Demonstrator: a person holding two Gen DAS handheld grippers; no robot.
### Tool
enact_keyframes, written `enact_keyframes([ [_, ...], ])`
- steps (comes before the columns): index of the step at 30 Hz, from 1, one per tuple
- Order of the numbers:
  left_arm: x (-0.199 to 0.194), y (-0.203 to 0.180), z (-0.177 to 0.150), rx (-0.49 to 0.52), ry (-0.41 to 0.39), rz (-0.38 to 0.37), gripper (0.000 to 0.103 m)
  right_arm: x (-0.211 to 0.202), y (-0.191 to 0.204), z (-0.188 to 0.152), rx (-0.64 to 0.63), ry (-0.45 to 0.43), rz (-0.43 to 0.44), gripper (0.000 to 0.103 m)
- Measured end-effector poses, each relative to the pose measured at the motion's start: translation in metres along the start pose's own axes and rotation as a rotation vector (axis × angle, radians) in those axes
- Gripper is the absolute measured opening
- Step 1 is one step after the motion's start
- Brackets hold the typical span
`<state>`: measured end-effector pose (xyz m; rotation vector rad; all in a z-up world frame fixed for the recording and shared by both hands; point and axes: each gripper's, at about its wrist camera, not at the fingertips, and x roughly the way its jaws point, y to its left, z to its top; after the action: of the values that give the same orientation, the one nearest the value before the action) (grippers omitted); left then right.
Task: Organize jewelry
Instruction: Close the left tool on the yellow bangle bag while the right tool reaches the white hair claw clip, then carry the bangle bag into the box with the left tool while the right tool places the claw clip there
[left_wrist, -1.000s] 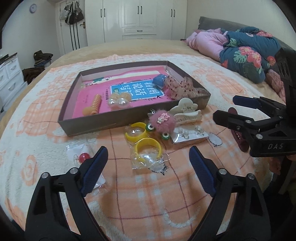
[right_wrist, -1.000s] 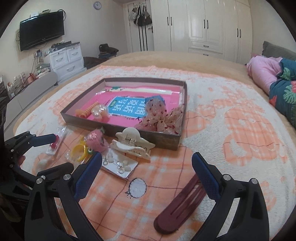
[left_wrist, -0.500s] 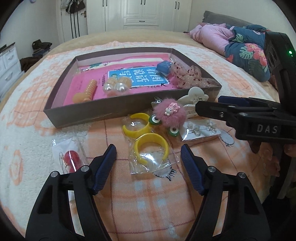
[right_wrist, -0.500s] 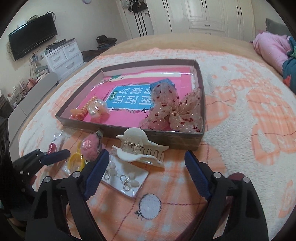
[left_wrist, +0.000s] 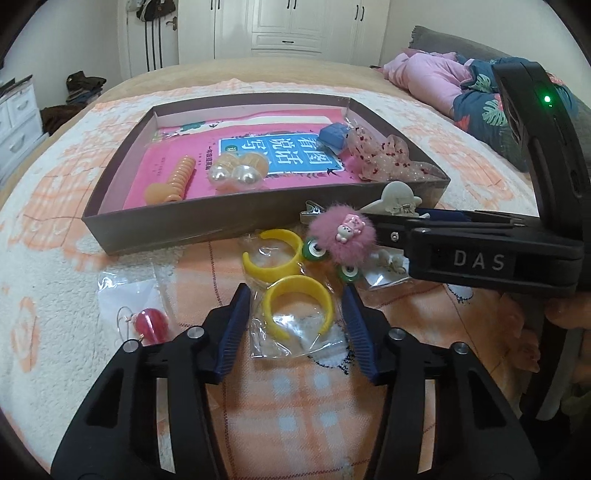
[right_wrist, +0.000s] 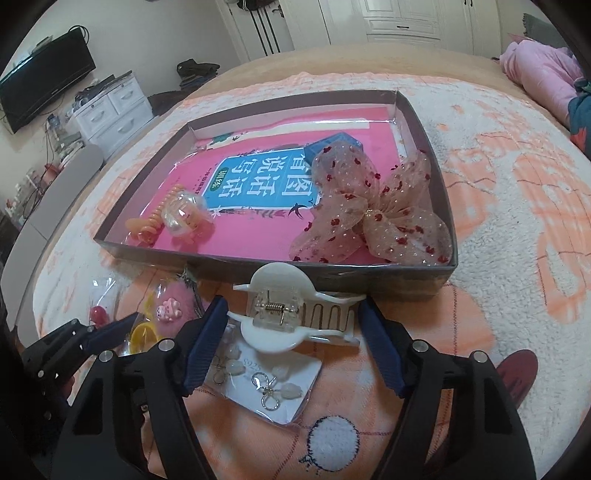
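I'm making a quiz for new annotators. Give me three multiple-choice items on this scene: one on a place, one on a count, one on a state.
1. Where does the mesh bow lie?
A. in the box
B. on the blanket
C. in a gripper

2. How many yellow cuffs lie in front of the box?
A. one
B. two
C. four

3. What is the right gripper doing?
A. shut on the bow
B. open around the white claw clip
C. out of view

Key: 1 A, it sits inside the walls; 2 B, two C-shaped bands show; 3 B, both fingers stand apart, flanking the clip.
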<state>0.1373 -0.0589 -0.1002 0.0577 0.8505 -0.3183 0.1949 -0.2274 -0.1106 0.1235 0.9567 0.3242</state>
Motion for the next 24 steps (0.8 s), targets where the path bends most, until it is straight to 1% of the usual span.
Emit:
enact_keyframes([
  [1, -0.001, 0.001, -0.001, -0.003, -0.002, 0.002, 0.037, -0.001, 0.001, -0.001, -0.012, -0.007, -0.006, 0.069],
  [4, -0.004, 0.007, -0.001, -0.02, -0.005, -0.016, 0.036, -0.003, 0.002, -0.002, -0.016, -0.015, -0.005, 0.069],
  [11, -0.018, 0.011, -0.006, -0.024, -0.018, -0.018, 0.034, -0.019, -0.004, -0.008, 0.002, -0.038, 0.009, 0.069],
  [13, -0.025, 0.013, -0.006, -0.033, -0.028, -0.022, 0.034, -0.026, -0.006, -0.009, 0.006, -0.052, 0.01, 0.069],
  [16, -0.033, 0.014, -0.004, -0.04, -0.046, -0.024, 0.034, -0.041, -0.012, -0.012, 0.004, -0.09, -0.016, 0.069],
  [24, -0.053, 0.018, 0.005, -0.052, -0.103, -0.012, 0.034, -0.071, -0.021, -0.012, 0.011, -0.159, -0.023, 0.069],
])
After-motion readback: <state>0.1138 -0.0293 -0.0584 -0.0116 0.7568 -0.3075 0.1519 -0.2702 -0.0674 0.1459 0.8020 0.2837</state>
